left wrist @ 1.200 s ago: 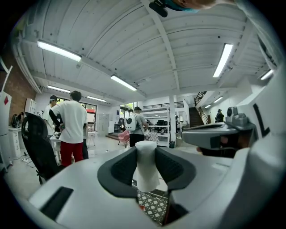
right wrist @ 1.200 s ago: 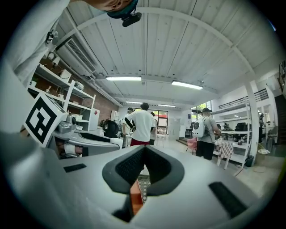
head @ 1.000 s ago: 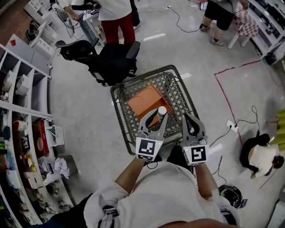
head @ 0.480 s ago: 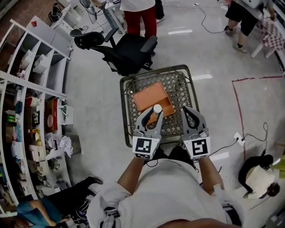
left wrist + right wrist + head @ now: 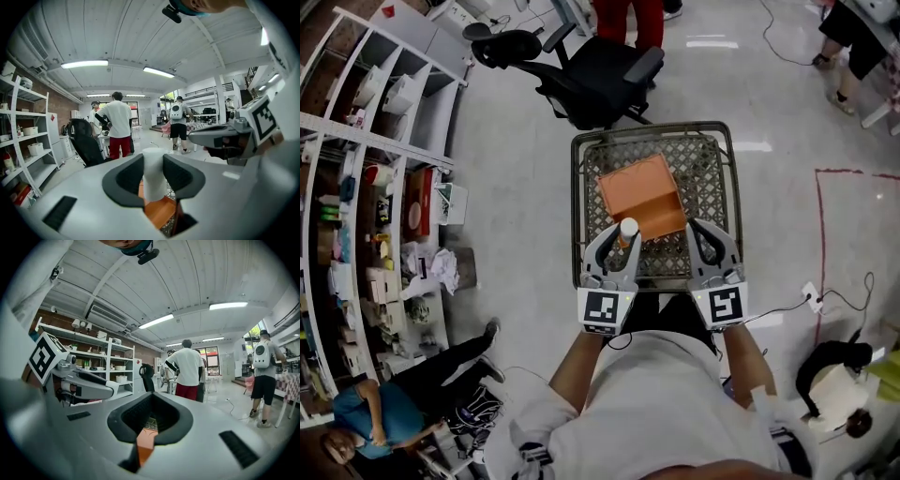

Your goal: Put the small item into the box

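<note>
Cart (image 5: 652, 128): a wire-mesh basket seen from above. Its near rim is mostly covered by the two grippers and their marker cubes.

Box (image 5: 642, 192): orange and open-topped. It lies askew on the cart's mesh floor around the middle, a little nearer the left rim. Its near edge is hidden behind the gripper fingers.

Left gripper (image 5: 623, 238): pinching the small item (image 5: 629, 227), a plain white cylinder held upright between the dark pads.
- From the head view only its round white top shows, and the body is masked by the fingers.
- In the left gripper view its lower end hangs free below the pads, with orange box surface behind it.
- The item sits over the box's near edge, toward the cart's near-left part.
- No view shows whether its base touches the box.
- No label or print can be made out on it.

Right gripper (image 5: 152, 399): the tips are pressed together with nothing held. The curved pads leave a hollow through which a patch of mesh and a sliver of orange show. It hovers over the cart's near-right part, beside the box.

The wearer's hands are hidden behind the cubes, and only the forearms show.

Surroundings:
- A black office chair (image 5: 600, 80) stands beyond the cart's far rim.
- White shelving (image 5: 366, 159) runs along the left, its contents too small to identify.
- A standing person's red trousers (image 5: 628, 14) are cut off by the top edge.
</note>
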{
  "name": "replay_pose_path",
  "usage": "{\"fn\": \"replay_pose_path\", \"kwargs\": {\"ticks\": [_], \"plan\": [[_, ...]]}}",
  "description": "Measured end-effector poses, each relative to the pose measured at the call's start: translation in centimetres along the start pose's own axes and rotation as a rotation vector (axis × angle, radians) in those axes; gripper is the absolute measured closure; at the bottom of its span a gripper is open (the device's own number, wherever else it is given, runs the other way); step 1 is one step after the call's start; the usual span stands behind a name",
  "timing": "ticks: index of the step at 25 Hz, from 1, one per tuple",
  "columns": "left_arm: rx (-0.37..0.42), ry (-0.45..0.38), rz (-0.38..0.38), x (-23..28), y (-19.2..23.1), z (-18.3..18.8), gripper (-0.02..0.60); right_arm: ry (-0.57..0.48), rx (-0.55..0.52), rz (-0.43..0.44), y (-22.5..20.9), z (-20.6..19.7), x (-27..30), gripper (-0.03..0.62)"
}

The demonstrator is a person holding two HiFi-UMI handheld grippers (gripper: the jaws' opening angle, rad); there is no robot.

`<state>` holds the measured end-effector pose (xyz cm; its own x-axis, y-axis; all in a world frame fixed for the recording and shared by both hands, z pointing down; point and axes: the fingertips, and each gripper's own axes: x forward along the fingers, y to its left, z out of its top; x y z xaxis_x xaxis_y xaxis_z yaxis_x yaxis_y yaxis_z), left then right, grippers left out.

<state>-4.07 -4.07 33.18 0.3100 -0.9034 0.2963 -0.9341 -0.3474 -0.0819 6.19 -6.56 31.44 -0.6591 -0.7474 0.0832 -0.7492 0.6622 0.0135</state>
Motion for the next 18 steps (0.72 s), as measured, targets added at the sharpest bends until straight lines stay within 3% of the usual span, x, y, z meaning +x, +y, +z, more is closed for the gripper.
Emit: {"fn": "replay_pose_path", "kwargs": {"ticks": [7, 12, 18], "plan": [[0.045, 0.045, -0.007, 1.5, 2.9, -2.4, 0.450, 0.060, 0.009, 0.040, 1.2, -3.0, 3.5, 0.591], [0.063, 0.127, -0.031, 2.2, 4.5, -5.6, 0.451, 0.095, 0.023, 0.032, 1.3, -5.7, 4.7, 0.591], [0.159, 0.215, -0.088, 3.8, 4.8, -8.9, 0.451, 0.155, 0.033, 0.009, -0.3, -9.6, 5.5, 0.591]]}}
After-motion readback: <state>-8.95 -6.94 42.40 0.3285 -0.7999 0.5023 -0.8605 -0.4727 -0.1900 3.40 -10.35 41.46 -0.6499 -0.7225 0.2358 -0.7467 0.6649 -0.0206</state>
